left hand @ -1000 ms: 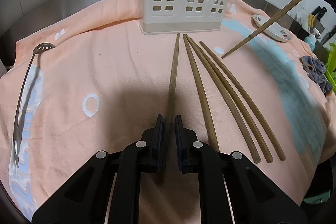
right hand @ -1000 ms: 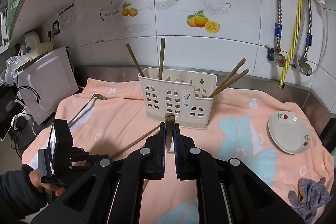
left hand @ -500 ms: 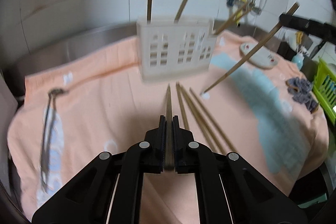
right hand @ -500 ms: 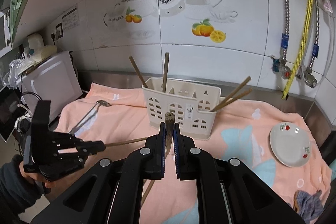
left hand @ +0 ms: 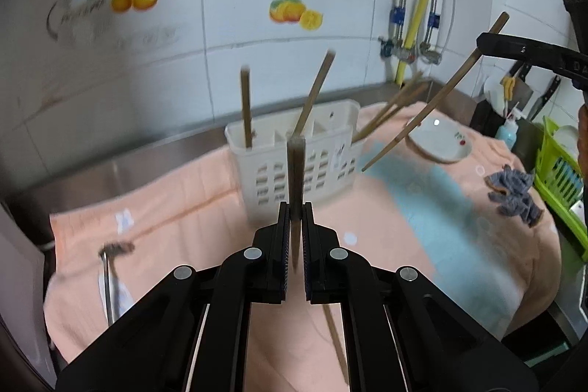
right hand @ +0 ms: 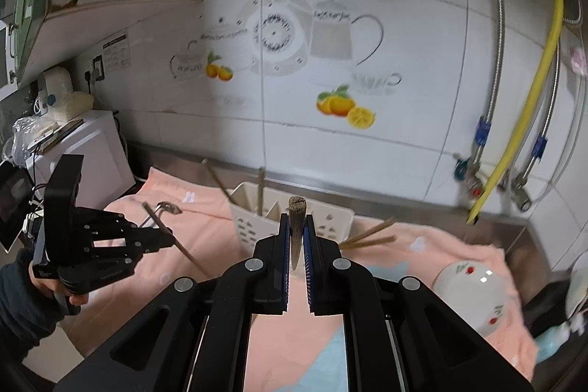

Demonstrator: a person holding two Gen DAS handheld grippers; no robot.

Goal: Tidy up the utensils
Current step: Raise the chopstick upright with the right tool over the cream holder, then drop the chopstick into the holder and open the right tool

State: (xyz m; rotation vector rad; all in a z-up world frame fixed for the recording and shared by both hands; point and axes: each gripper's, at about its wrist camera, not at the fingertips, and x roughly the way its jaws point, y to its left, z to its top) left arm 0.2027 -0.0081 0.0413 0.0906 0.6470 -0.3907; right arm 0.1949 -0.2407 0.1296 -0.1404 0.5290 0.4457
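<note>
In the left wrist view my left gripper (left hand: 293, 208) is shut on a brown chopstick (left hand: 296, 164), held in the air in front of the cream utensil holder (left hand: 323, 168). Several chopsticks (left hand: 245, 105) stand in that holder. At the upper right, my right gripper (left hand: 483, 41) pinches another chopstick (left hand: 422, 114), which slants down toward the holder. In the right wrist view the right gripper (right hand: 297, 219) is shut on its chopstick (right hand: 297, 208) above the holder (right hand: 330, 219). The left gripper (right hand: 167, 239), held by a hand, grips its chopstick (right hand: 191, 258) at the left.
A peach towel (left hand: 183, 208) covers the counter. On it lie a metal spoon (left hand: 108, 267), a loose chopstick (left hand: 336, 340), a white plate (left hand: 441, 142) and a grey cloth (left hand: 514, 195). A green rack (left hand: 558, 171) stands at the right, a white appliance (right hand: 92, 149) at the left.
My left gripper closed on a chopstick and lifted it off the towel. Both grippers rose with their chopsticks, so the holder now sits lower in both views.
</note>
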